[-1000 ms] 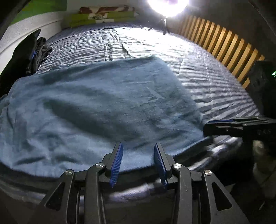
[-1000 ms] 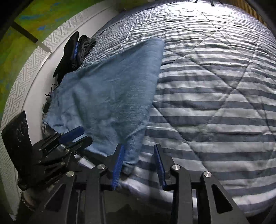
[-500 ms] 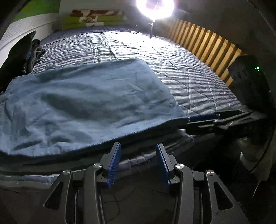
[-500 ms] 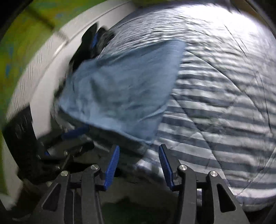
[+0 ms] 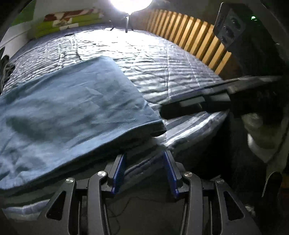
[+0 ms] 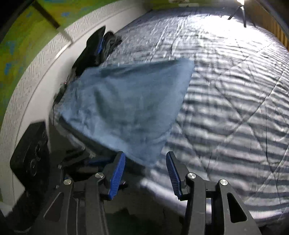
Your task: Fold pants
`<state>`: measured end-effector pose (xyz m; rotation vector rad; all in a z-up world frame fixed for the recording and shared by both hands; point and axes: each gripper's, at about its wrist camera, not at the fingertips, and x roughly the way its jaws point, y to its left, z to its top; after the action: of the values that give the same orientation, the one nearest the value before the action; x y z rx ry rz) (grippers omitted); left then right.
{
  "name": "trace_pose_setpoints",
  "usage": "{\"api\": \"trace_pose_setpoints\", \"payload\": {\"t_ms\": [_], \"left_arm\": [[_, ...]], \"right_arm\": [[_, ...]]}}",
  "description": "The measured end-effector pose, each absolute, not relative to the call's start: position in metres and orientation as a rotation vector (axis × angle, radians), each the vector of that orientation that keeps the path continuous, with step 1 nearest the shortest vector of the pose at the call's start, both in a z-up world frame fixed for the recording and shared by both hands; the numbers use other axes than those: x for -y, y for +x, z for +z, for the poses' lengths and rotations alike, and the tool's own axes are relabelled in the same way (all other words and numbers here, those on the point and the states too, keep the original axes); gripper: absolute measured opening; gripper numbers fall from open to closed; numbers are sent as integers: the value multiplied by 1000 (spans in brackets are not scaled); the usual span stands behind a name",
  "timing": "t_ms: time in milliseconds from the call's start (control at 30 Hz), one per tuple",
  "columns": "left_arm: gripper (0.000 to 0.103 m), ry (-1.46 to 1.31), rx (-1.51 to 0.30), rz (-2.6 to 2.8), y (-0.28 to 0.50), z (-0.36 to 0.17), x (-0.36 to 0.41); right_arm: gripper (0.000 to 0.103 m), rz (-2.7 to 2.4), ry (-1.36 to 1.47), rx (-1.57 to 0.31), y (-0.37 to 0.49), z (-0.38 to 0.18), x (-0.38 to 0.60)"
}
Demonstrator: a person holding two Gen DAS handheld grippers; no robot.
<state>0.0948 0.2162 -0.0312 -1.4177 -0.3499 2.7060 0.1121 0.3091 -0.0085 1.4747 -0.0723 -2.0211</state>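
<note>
On the striped quilt [image 6: 234, 94], folded blue pants [image 6: 126, 106] lying flat toward ten o'clock of my right claw [image 6: 145, 171], its jaws parted and empty, my left claw [image 5: 145, 173] likewise parted, gripping nothing, pants [image 5: 68, 115] at eleven o'clock, lamp [image 5: 131, 3] at twelve.

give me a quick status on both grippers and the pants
Left gripper open, empty. Right gripper open, empty. Blue pants folded flat on striped quilt. Nothing in the way.
</note>
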Motion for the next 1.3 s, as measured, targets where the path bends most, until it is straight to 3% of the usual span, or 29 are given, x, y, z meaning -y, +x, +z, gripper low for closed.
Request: {"api": "trace_pose_setpoints", "payload": {"t_ms": [133,233,433,933,1133,1300], "left_arm": [[45,-1397,362,2717,84,-28,-207],[45,-1375,320,2747,85,-21,-203],[45,-1393,180,2755,89,-19,-208],[47,-1325,335,2687,67,-34,-210],[59,-1241,472,2677,60,-34,-215],[60,-1163,580,2681,77,-26,-210]], "right_arm": [[34,-2049,1515,62,113,-21,-320],[34,-2035,1500,94,111,-22,-323],[34,-1988,1455,-77,116,-18,-291],[33,-2018,1504,87,72,-10,-304],[33,-2023,1531,155,65,-14,-322],[33,-2035,1562,197,56,-22,-337]]}}
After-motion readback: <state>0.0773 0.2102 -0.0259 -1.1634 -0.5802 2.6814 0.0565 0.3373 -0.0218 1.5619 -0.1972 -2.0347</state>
